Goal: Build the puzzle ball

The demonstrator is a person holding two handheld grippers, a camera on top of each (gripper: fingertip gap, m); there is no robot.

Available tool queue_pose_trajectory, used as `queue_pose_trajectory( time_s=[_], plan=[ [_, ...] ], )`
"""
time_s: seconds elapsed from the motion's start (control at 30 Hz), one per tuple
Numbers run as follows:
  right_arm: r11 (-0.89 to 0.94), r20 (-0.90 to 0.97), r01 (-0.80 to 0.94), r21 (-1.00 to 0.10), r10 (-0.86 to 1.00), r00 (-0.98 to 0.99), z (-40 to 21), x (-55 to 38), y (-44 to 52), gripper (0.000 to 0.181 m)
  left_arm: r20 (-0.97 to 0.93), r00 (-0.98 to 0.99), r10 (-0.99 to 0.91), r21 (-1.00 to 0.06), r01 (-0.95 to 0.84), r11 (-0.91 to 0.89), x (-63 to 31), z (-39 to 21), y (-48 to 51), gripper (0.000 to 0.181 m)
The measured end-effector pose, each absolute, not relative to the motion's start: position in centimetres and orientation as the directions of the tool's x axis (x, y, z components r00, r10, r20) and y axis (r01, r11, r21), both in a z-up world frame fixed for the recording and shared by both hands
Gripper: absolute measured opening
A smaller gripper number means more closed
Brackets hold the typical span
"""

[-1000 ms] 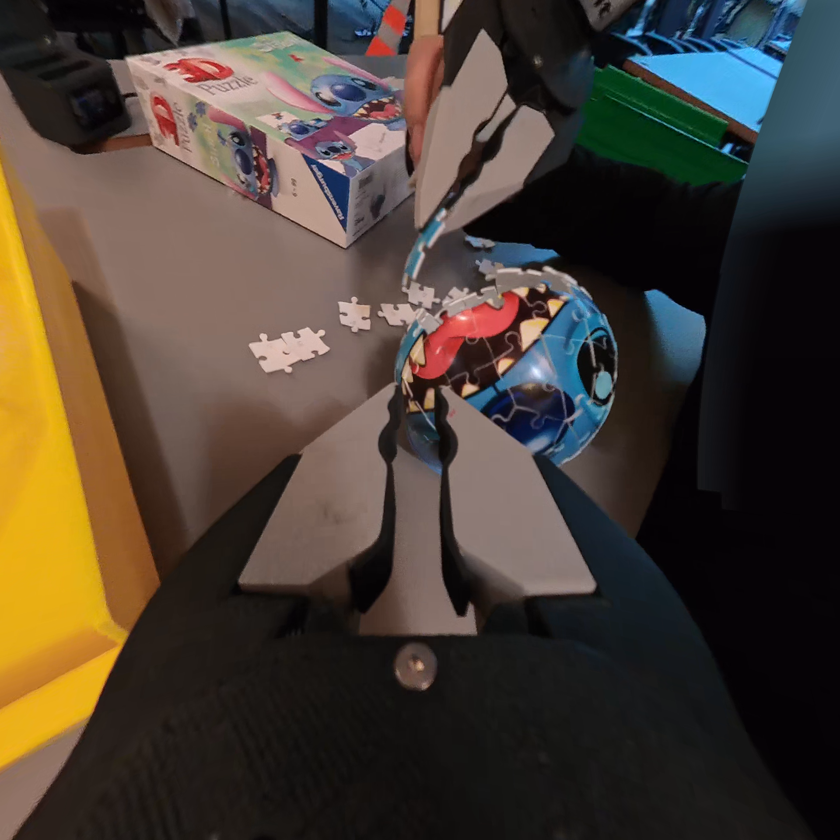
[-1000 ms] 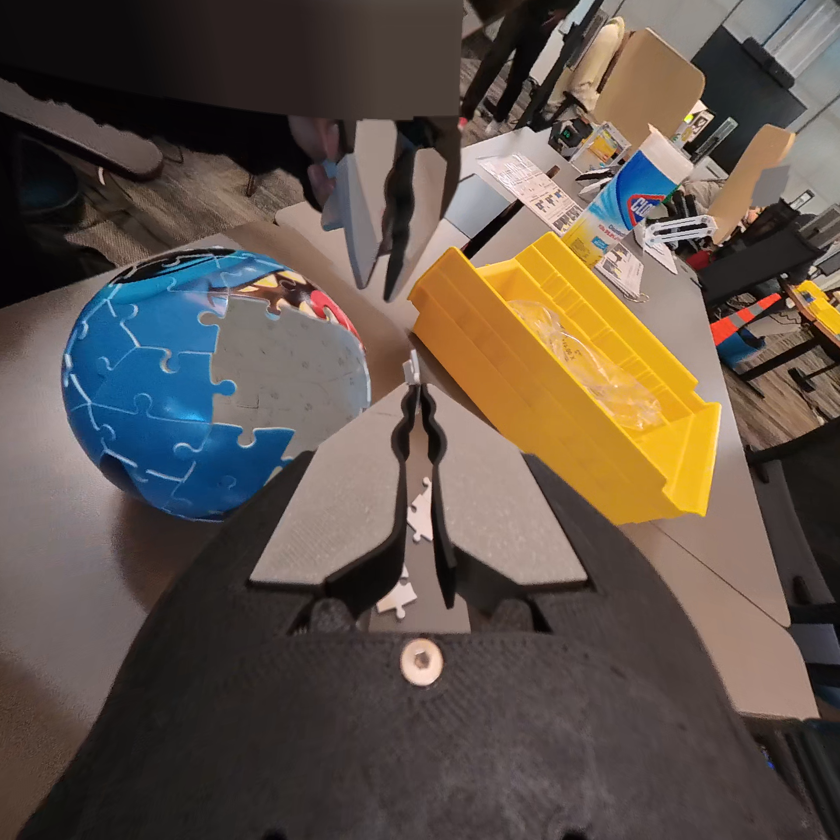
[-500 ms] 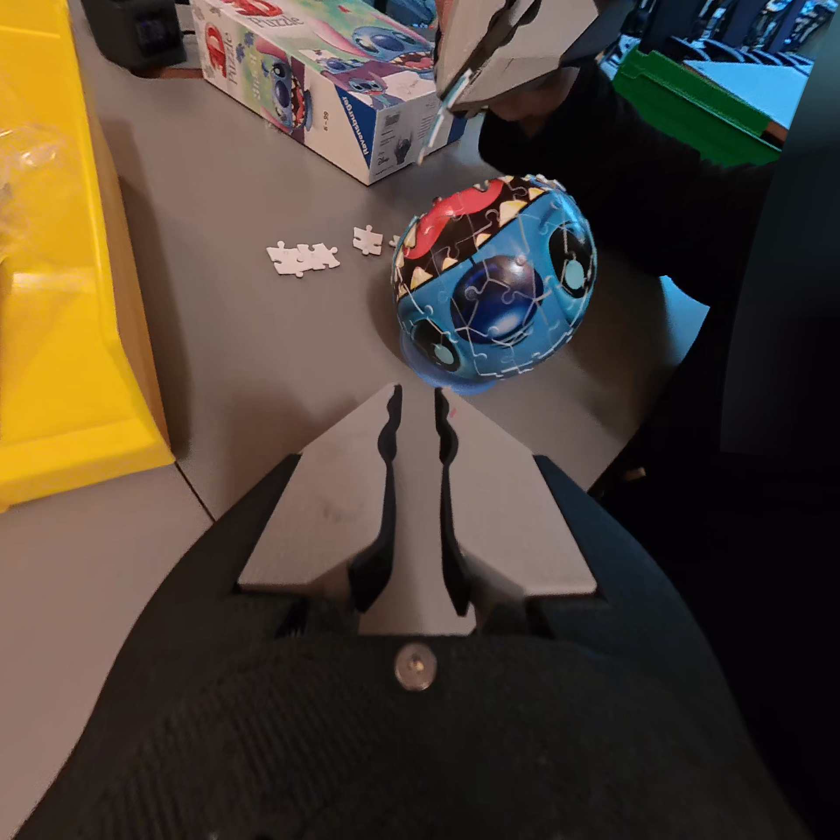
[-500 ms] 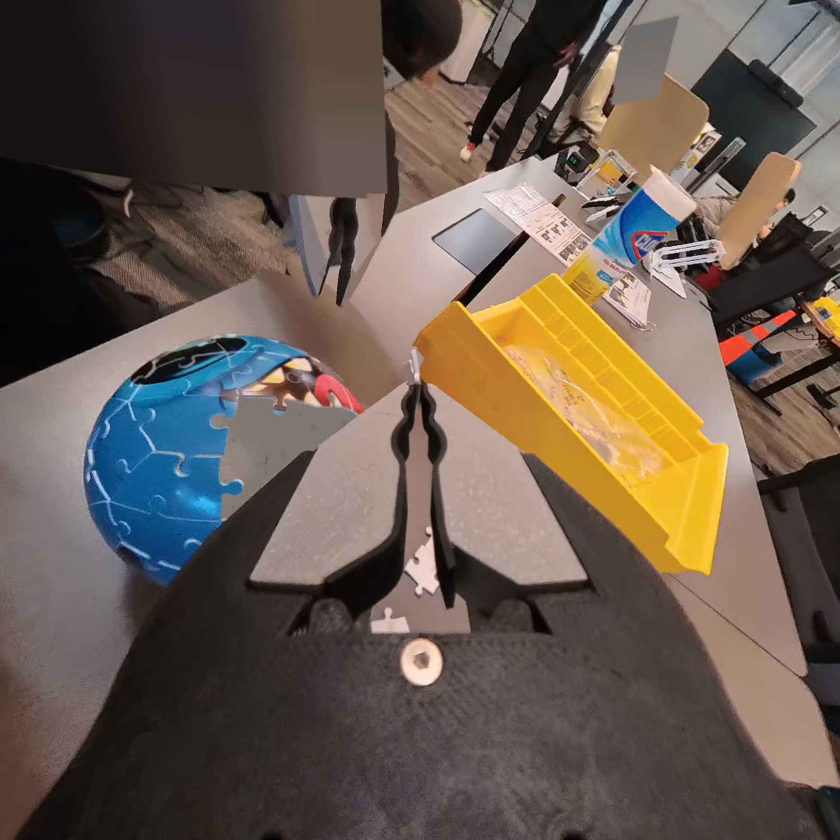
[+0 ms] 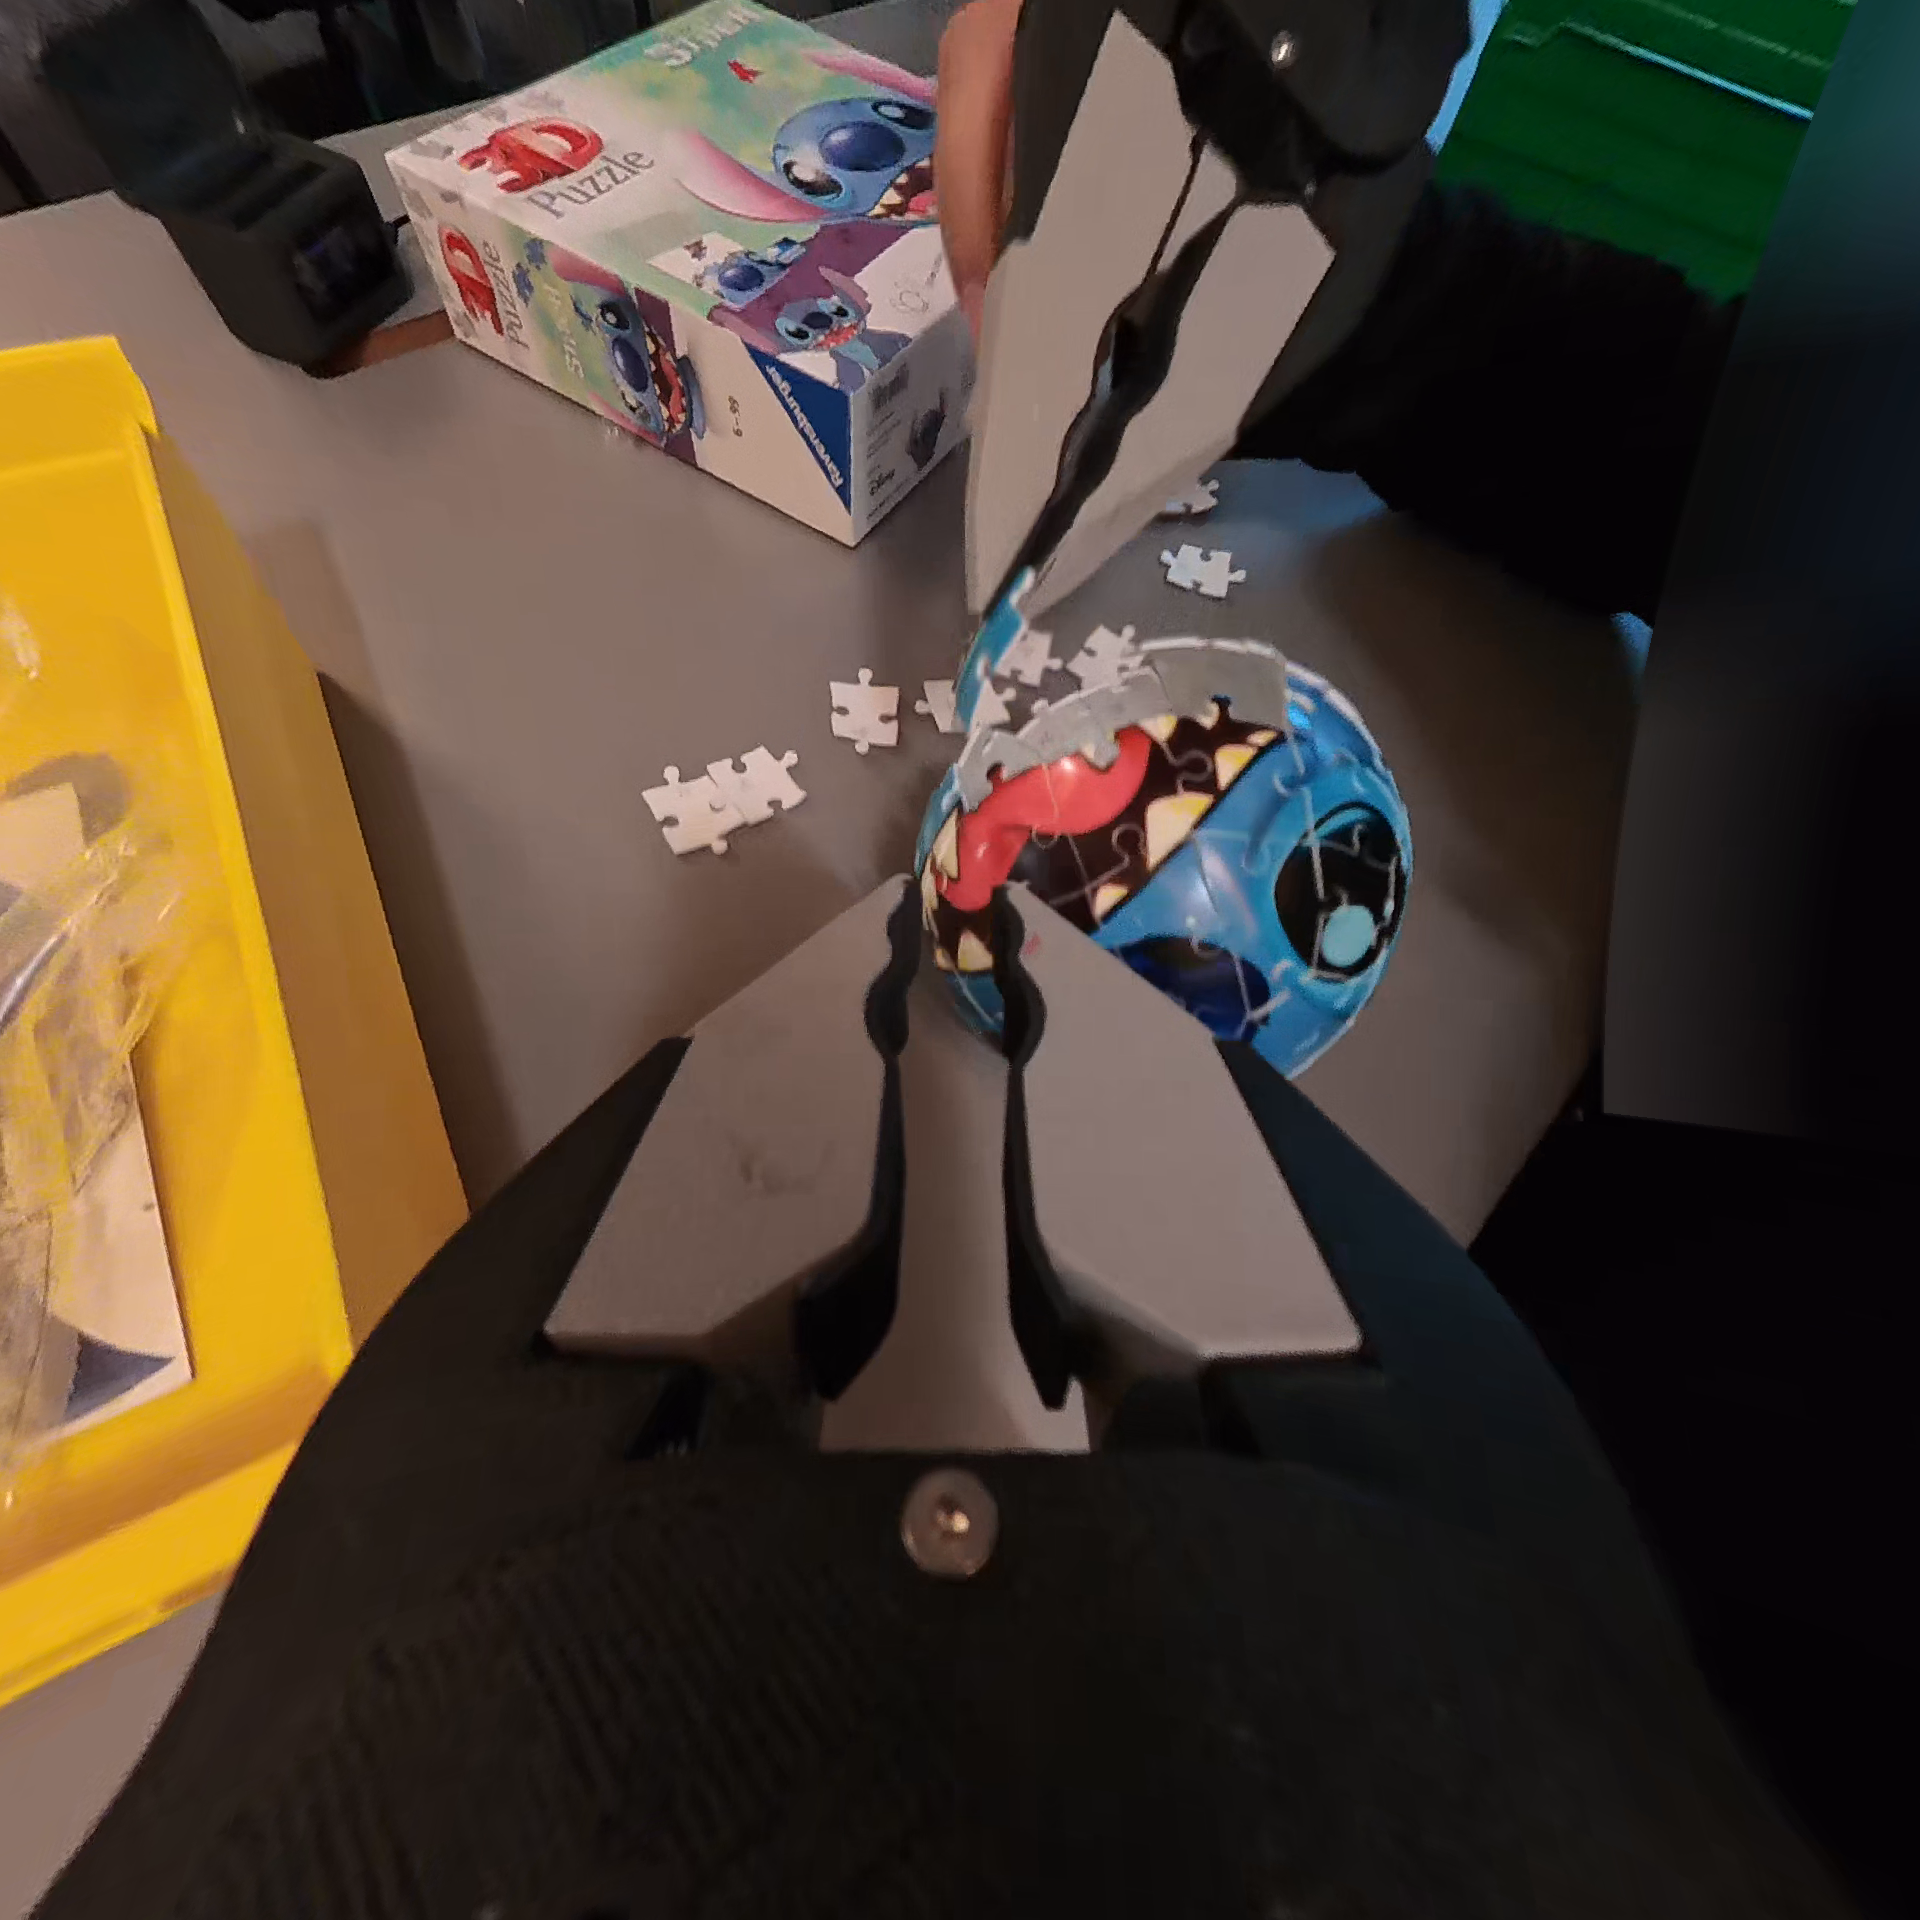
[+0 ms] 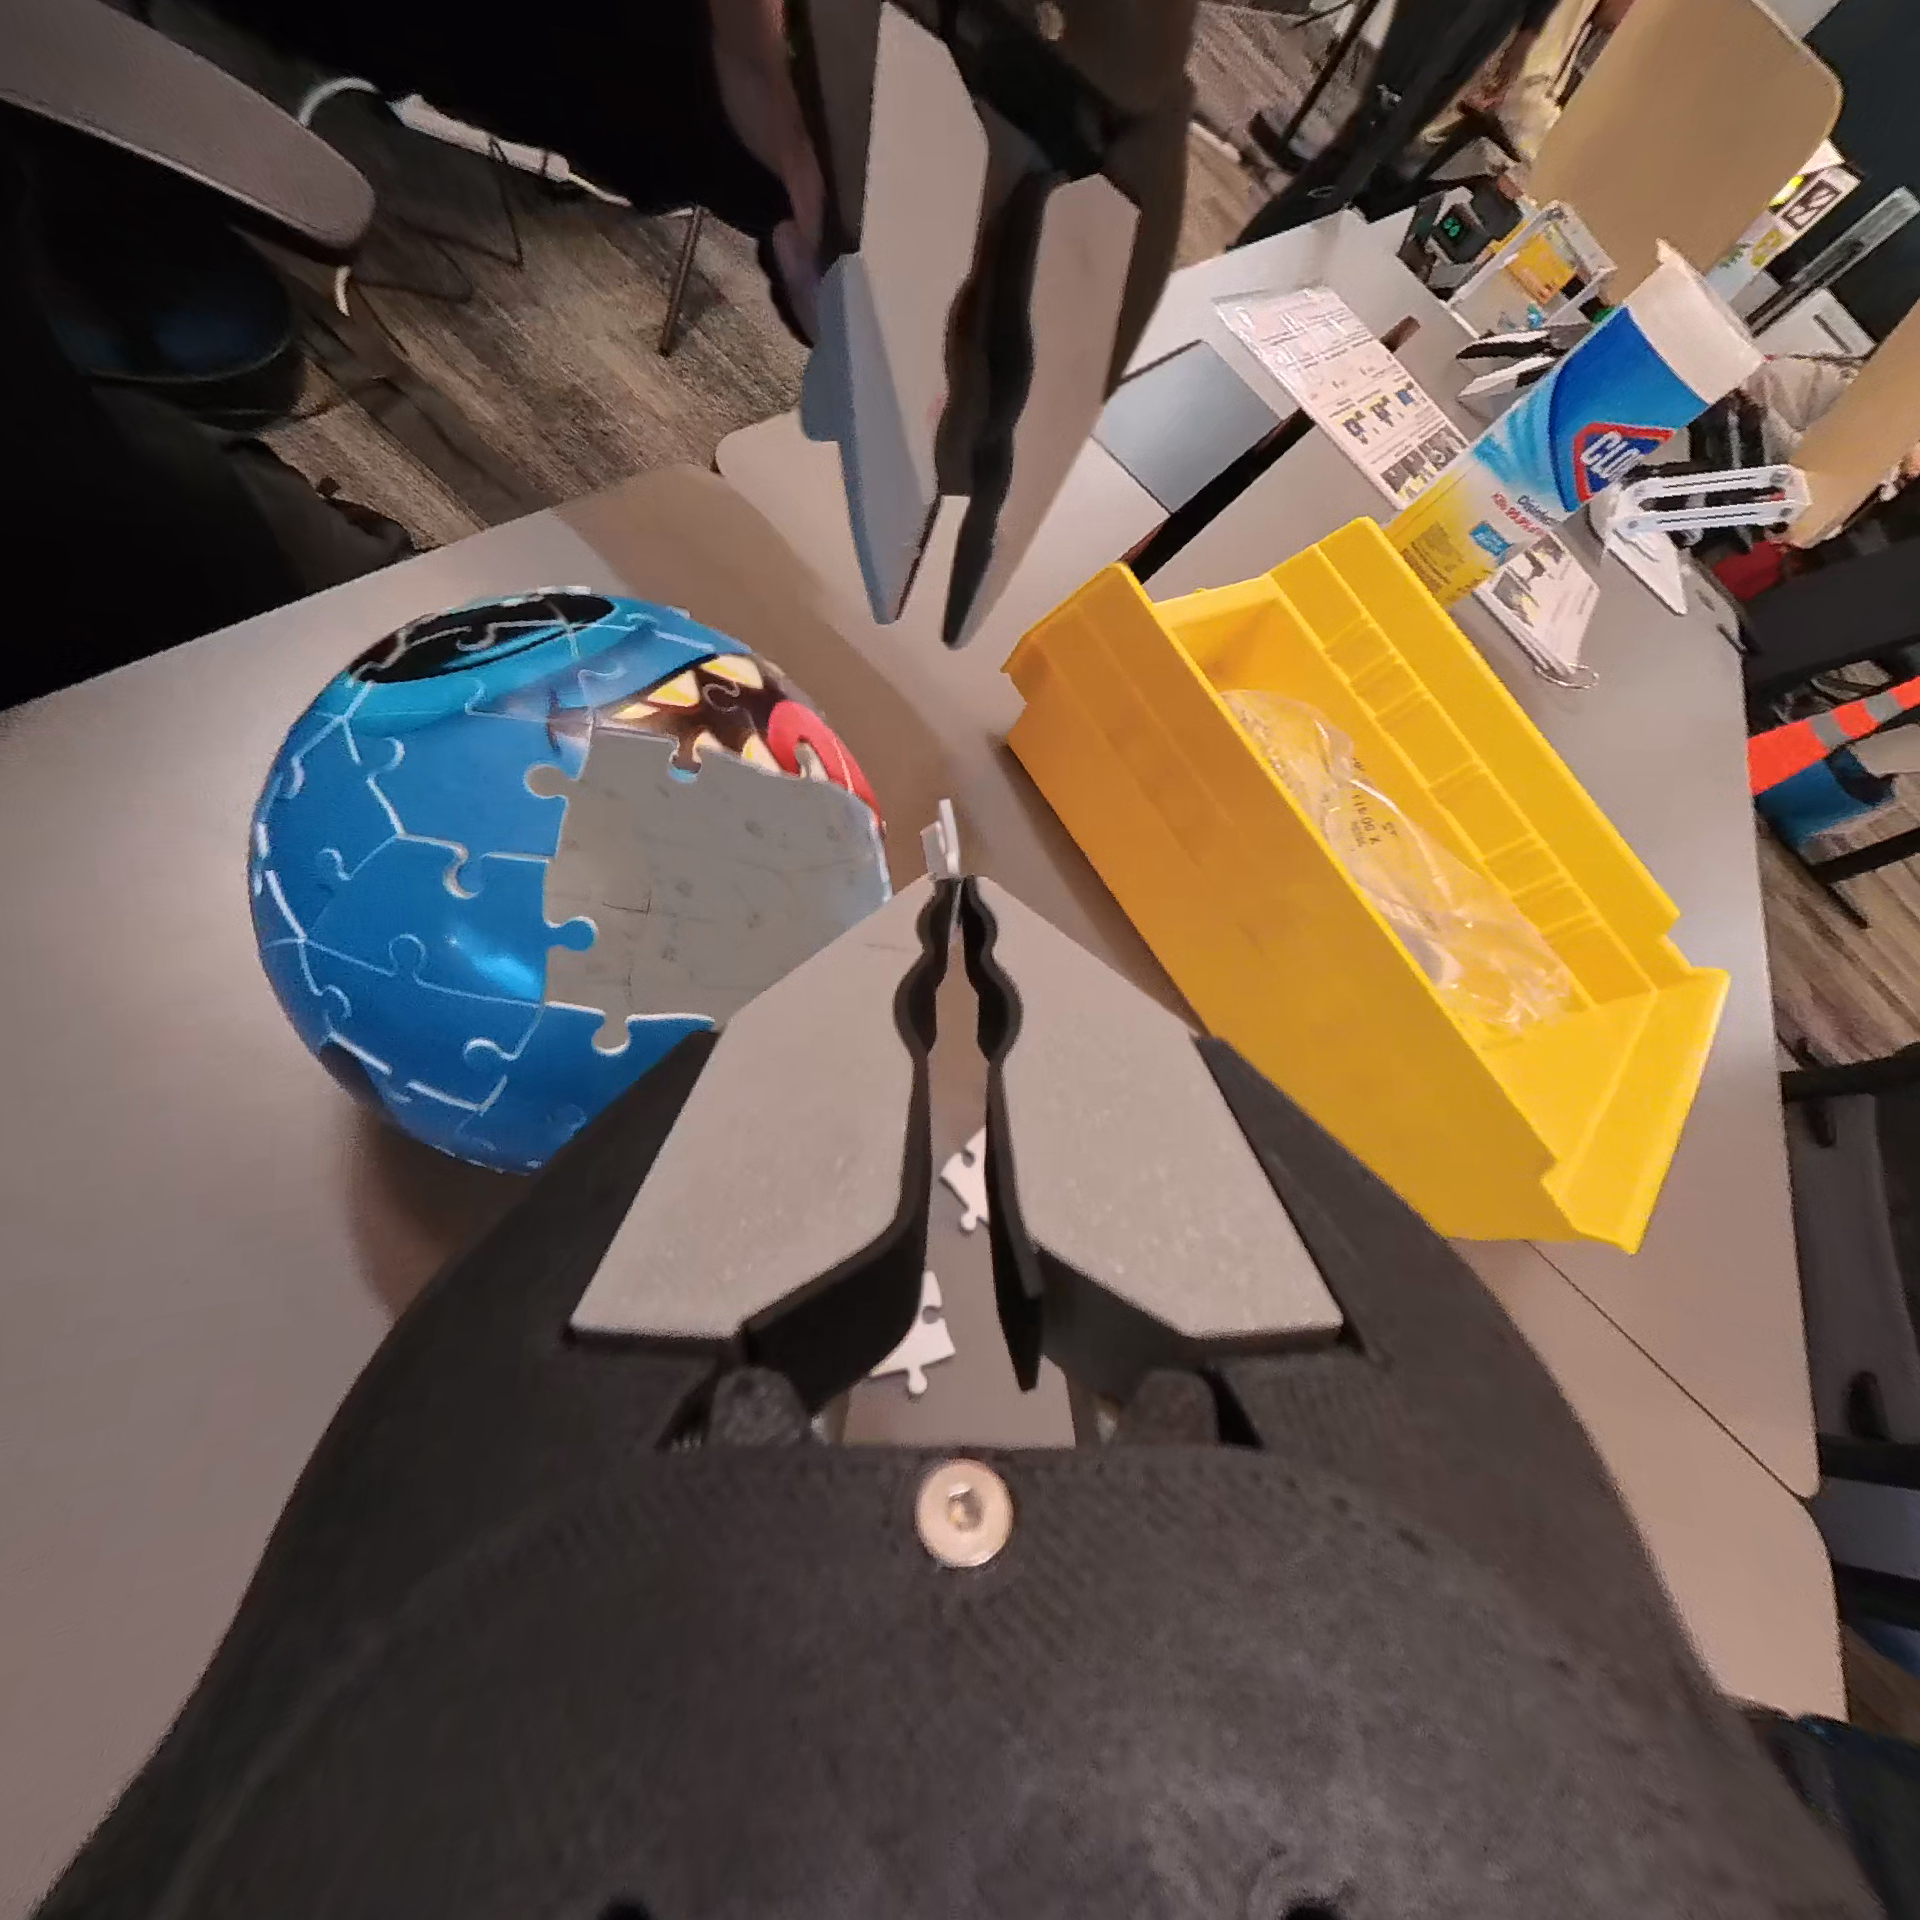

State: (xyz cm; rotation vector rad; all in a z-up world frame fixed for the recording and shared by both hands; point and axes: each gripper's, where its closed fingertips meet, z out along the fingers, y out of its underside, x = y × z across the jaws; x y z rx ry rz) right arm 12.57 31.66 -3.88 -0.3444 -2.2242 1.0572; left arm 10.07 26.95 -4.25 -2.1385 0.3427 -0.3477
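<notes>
Puzzle ball (image 5: 1174, 873) sits on the grey table (image 5: 540, 623), just ahead of the left gripper (image 5: 956, 894), whose jaws stand slightly apart with nothing between them; their tips overlap the ball's near side in the left wrist view, though contact cannot be judged. That view shows the ball's printed face: a red tongue, pale teeth and a dark eye on blue, with an unfinished opening at the top edged by the grey backs of its pieces. In the right wrist view the ball (image 6: 499, 894) shows its blue shell and a wide gap opening onto the grey inner surface.

Right gripper (image 6: 954, 878) has its jaws pressed together on a small puzzle piece (image 6: 943, 836), white on one side and blue on the side seen in the left wrist view, held just above the far rim of the ball's opening.

Beyond the ball, loose white pieces (image 5: 727, 800) lie scattered face down on the table, two of them joined. Left of the ball stands a yellow bin (image 6: 1351, 883) with a clear plastic bag (image 6: 1392, 831) inside. Farther back rests the puzzle box (image 5: 675, 260), and past the bin stands a blue and white canister (image 6: 1590, 416) beside some printed sheets (image 6: 1340, 384).
</notes>
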Motion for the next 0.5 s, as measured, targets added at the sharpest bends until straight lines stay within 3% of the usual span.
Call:
queue_pose_trajectory(
  time_s=[0.23, 0.5],
  plan=[
    [0.588, 0.356, -0.013, -0.809, 0.472, -0.806, -4.7, 12.9, 31.8, 0.000, 0.142, 0.911, -0.387, -0.838, -0.098, -0.536, 10.6, -3.5, 29.0, 0.008],
    [0.650, 0.433, -0.035, -0.759, 0.465, -0.772, -5.2, 12.4, 31.4, 0.000, 0.166, 0.883, -0.438, -0.821, -0.123, -0.558, 11.2, -3.5, 29.8, 0.004]
  ],
)
